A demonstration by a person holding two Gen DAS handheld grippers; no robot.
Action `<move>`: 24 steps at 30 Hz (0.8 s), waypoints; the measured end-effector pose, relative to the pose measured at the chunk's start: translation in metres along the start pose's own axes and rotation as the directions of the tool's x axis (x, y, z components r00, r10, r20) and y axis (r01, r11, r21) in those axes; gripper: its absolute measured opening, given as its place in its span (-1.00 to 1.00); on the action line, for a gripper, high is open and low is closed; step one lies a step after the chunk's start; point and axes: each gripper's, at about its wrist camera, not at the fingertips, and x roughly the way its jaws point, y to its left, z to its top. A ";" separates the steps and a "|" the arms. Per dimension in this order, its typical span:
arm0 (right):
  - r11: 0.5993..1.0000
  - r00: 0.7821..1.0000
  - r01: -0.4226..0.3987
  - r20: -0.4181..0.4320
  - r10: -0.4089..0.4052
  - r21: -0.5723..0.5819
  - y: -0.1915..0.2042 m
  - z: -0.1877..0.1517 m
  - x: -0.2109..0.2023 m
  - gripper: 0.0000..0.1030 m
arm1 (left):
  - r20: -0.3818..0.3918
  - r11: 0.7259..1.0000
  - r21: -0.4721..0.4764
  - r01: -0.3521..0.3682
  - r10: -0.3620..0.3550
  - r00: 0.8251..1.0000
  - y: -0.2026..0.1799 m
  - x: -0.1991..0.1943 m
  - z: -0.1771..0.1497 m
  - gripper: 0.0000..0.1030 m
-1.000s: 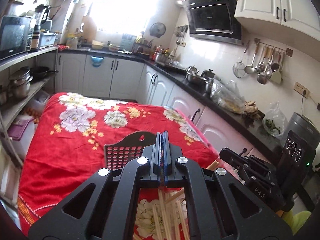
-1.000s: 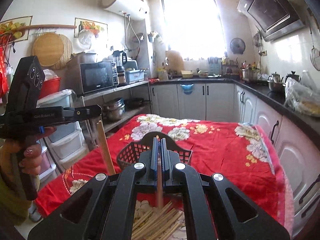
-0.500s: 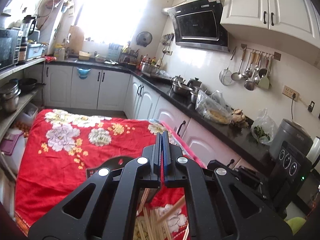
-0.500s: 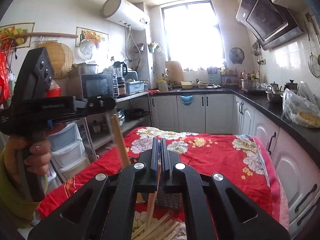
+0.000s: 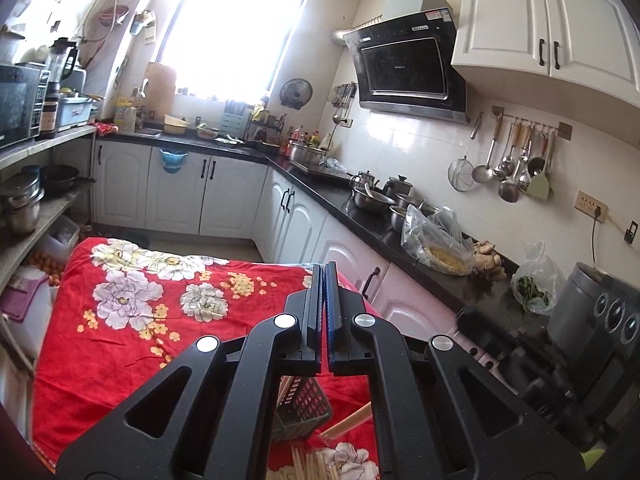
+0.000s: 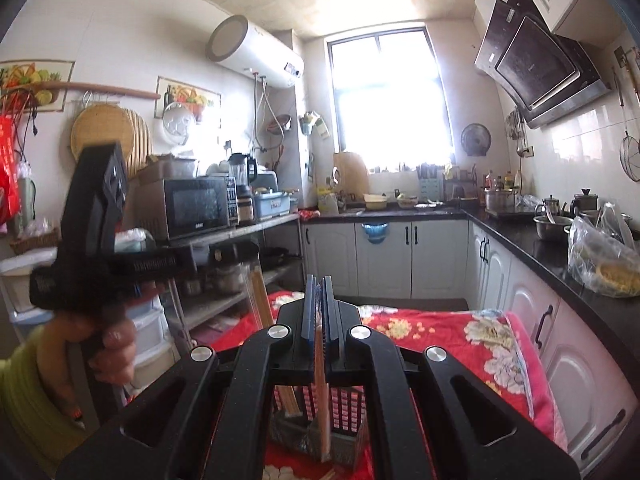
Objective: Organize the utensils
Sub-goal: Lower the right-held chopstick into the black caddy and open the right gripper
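Two grippers each pinch chopsticks upright above the basket (image 6: 316,432) on the red cloth (image 5: 100,344): the right gripper (image 6: 318,304) clamps one chopstick (image 6: 321,392), the left gripper (image 5: 324,292) holds another (image 6: 260,300), likely lining them up to drop in. Loose chopsticks (image 5: 316,464) lie just beside the basket.

The left gripper (image 5: 324,280) has its two jaws pressed tight together and points a little down. The right gripper (image 6: 318,292) is pinched nearly closed too. A hand (image 6: 114,344) on the left holds the left gripper's handle up high.
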 end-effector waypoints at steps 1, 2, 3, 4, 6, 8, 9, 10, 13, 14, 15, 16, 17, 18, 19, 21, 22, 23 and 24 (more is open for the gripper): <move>1.000 1.000 0.000 0.008 0.000 0.002 0.000 0.003 0.002 -0.95 | 0.000 1.000 -0.002 -0.002 0.002 1.000 0.002 0.002 0.000 -1.00; 1.000 1.000 -0.002 0.018 0.002 0.003 -0.001 0.007 0.003 -0.95 | 0.001 1.000 -0.001 -0.006 0.006 1.000 0.003 0.004 -0.001 -1.00; 1.000 1.000 -0.003 0.027 0.003 0.002 -0.001 0.011 0.004 -0.95 | 0.001 1.000 -0.002 -0.009 0.009 1.000 0.005 0.006 -0.002 -1.00; 1.000 0.999 -0.005 0.035 0.005 0.002 -0.001 0.014 0.005 -0.95 | 0.000 1.000 -0.004 -0.010 0.010 1.000 0.006 0.008 -0.002 -1.00; 1.000 0.999 -0.008 0.043 0.008 0.001 -0.002 0.018 0.008 -0.95 | -0.006 1.000 -0.013 -0.008 0.008 1.000 0.009 0.013 -0.005 -1.00; 1.000 0.999 -0.007 0.045 0.007 0.001 -0.003 0.021 0.013 -0.95 | -0.013 1.000 -0.023 -0.009 0.009 1.000 0.014 0.019 -0.008 -1.00; 1.000 0.999 -0.009 0.044 0.009 0.000 -0.003 0.022 0.016 -0.95 | -0.017 1.000 -0.028 -0.007 0.006 1.000 0.016 0.022 -0.009 -1.00; 1.000 0.999 -0.010 0.043 0.010 0.000 -0.003 0.023 0.018 -0.95 | -0.022 0.999 -0.032 -0.003 0.003 1.000 0.019 0.025 -0.011 -1.00; 1.000 0.999 -0.007 0.031 0.007 -0.004 -0.004 0.022 0.030 -0.95 | -0.030 0.999 -0.044 0.001 -0.002 1.000 0.026 0.032 -0.015 -1.00; 1.000 1.000 -0.005 0.026 0.005 -0.004 -0.004 0.022 0.034 -0.95 | -0.035 0.999 -0.053 0.005 -0.006 0.999 0.029 0.035 -0.018 -1.00; 1.000 1.000 -0.003 0.019 0.003 -0.004 -0.004 0.021 0.038 -0.95 | -0.041 0.998 -0.058 0.007 -0.009 0.999 0.032 0.037 -0.020 -1.00; 1.000 1.000 0.001 0.011 -0.001 -0.005 -0.004 0.019 0.042 -0.95 | -0.046 0.998 -0.063 0.009 -0.012 0.999 0.035 0.039 -0.021 -1.00; 1.000 1.000 0.006 0.004 -0.006 -0.005 -0.004 0.018 0.046 -0.95 | -0.053 0.998 -0.068 0.012 -0.016 0.998 0.038 0.041 -0.024 -1.00; 1.000 1.000 0.013 -0.007 -0.013 -0.005 -0.005 0.015 0.051 -0.95 | -0.060 0.997 -0.075 0.016 -0.020 0.998 0.041 0.043 -0.026 -1.00; 1.000 1.000 0.018 -0.016 -0.018 -0.002 -0.005 0.012 0.055 -0.95 | -0.066 0.996 -0.081 0.020 -0.025 0.997 0.044 0.046 -0.028 -1.00; 1.000 0.999 0.028 -0.032 -0.028 0.005 -0.005 0.006 0.062 -0.94 | -0.084 0.995 -0.097 0.032 -0.040 0.996 0.051 0.050 -0.034 -1.00; 0.999 0.999 0.036 -0.041 -0.036 0.008 -0.006 0.003 0.066 -0.94 | -0.089 0.994 -0.101 0.035 -0.044 0.995 0.054 0.052 -0.035 -1.00; 0.999 0.998 0.042 -0.047 -0.042 0.010 -0.007 0.000 0.070 -0.94 | -0.096 0.994 -0.106 0.038 -0.048 0.994 0.058 0.053 -0.038 -1.00; 0.999 0.997 0.050 -0.056 -0.049 0.015 -0.007 -0.004 0.073 -0.94 | -0.101 0.993 -0.111 0.041 -0.052 0.994 0.061 0.054 -0.040 -1.00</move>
